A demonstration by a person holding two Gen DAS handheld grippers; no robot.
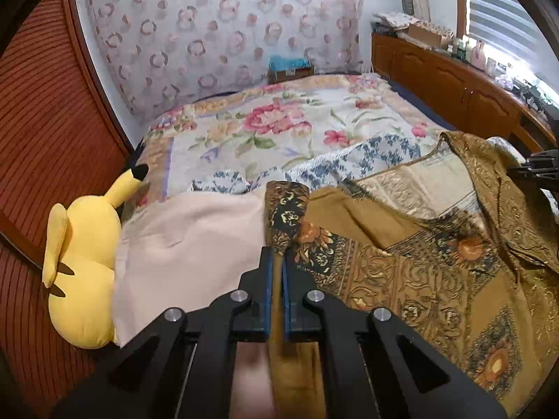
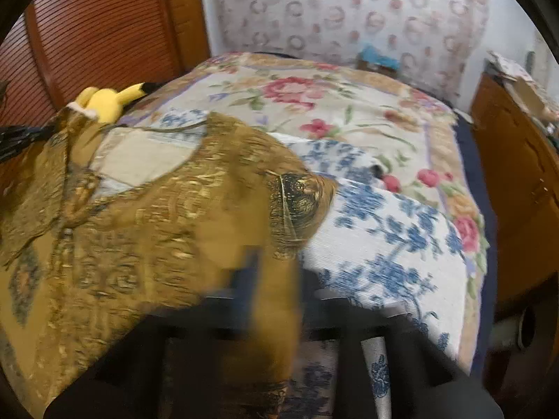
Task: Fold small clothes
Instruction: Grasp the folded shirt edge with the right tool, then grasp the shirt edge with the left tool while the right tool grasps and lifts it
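A mustard-brown patterned garment (image 1: 401, 269) lies spread across the near part of the bed, partly lifted and rumpled. My left gripper (image 1: 277, 256) is shut on its left edge, and a strip of the cloth runs down between the blue pads. In the right wrist view the same garment (image 2: 157, 227) drapes over my right gripper (image 2: 276, 272), which is blurred and shut on a fold of the cloth. The right gripper's tip also shows at the far right of the left wrist view. Under the garment lies a white cloth with blue flowers (image 2: 384, 237).
A pale beige cloth (image 1: 195, 237) lies left of the garment beside a yellow plush toy (image 1: 84, 255). The flowered bedspread (image 1: 279, 122) covers the bed. A slatted wooden door (image 1: 42, 139) stands on the left and a cluttered wooden cabinet (image 1: 454, 80) on the right.
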